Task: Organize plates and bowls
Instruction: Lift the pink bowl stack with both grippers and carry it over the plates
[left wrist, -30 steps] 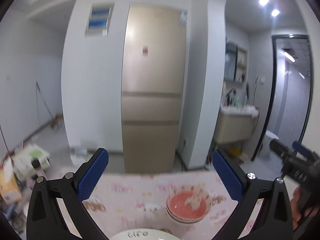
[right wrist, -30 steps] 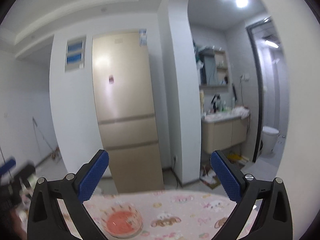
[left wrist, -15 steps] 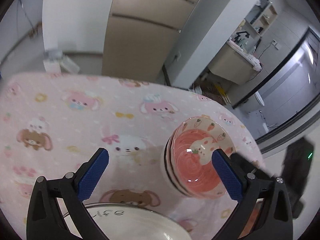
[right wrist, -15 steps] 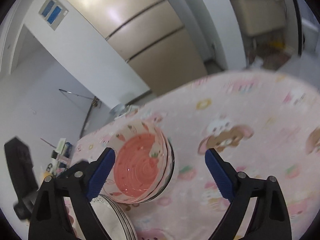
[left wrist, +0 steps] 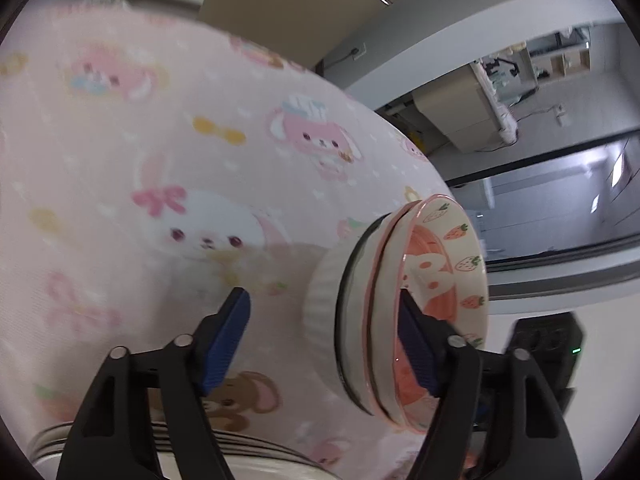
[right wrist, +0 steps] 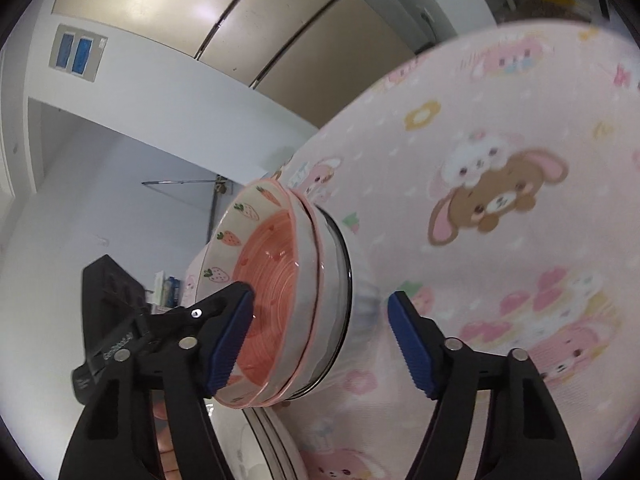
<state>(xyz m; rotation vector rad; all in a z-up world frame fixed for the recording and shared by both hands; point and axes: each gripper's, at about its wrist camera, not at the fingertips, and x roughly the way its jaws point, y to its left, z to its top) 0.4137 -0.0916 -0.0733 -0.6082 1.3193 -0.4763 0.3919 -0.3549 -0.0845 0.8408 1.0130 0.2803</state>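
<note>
Both grippers have dropped from facing the refrigerator and far wall to the table, their jaws just now closing in around the stacked bowls. The table (left wrist: 120, 140) fills most of each view, covered in a pink cloth printed with cartoon rabbits and bears. A beige refrigerator (right wrist: 240, 20) stands behind it. At the near edge sits a stack of pale plates (left wrist: 248, 456). Just beyond them stands the stack of bowls (right wrist: 288, 300), the top one salmon-pink inside with strawberries and carrots on its rim. The left gripper (left wrist: 324, 344) straddles one side of the stack, one blue pad inside the top bowl, the other outside and clear of the wall. The right gripper (right wrist: 320, 340) does the same from the opposite side; neither yet pinches the rim.
</note>
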